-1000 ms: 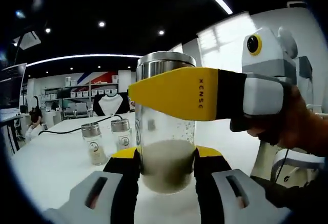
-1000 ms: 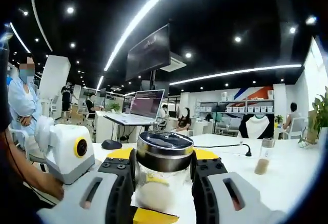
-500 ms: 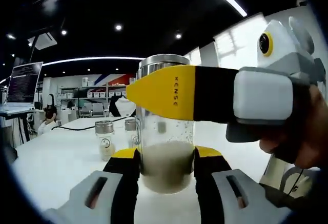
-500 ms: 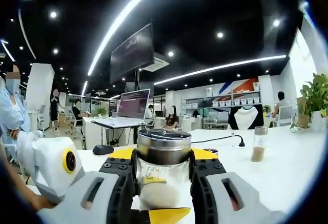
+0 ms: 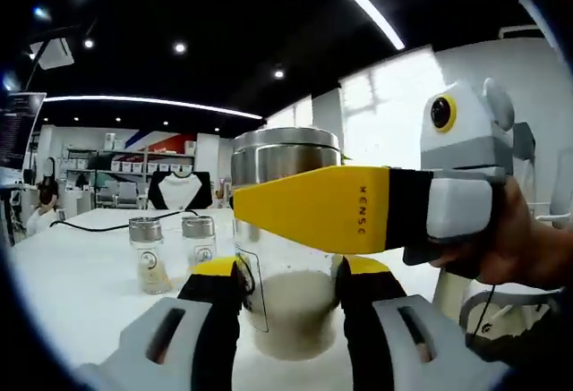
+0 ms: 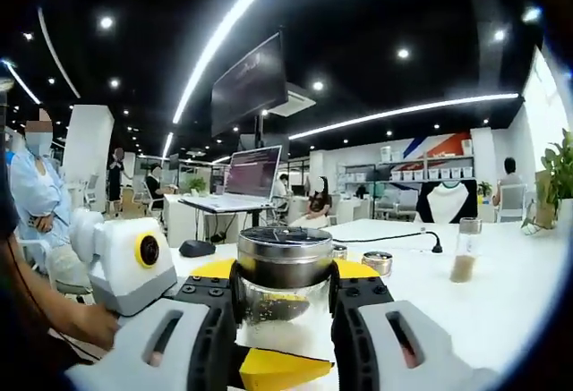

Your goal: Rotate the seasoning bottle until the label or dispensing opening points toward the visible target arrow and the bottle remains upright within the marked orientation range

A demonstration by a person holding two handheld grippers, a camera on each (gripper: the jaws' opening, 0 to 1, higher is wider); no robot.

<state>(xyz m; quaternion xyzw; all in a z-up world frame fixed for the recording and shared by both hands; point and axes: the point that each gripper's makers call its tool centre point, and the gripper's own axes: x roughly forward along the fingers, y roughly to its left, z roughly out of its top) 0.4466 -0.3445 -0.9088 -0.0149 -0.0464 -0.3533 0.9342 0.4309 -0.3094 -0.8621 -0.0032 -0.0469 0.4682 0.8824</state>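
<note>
The left gripper (image 5: 288, 279) clamps the seasoning bottle (image 5: 288, 257) low to steady it; the right gripper (image 6: 285, 285) clamps its lid (image 6: 285, 255) from 3 o'clock, likely to turn it.

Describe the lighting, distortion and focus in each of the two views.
Left gripper view: bright window backlight washes out the wall behind the seasoning bottle; fisheye curves the ceiling strips; the right gripper up close looks oversized, and the two small shakers are soft. Right gripper view: dark ceiling with glaring spots and bent light strips; the bottle's metal lid reflects them; the background shelves are blurry.
</note>
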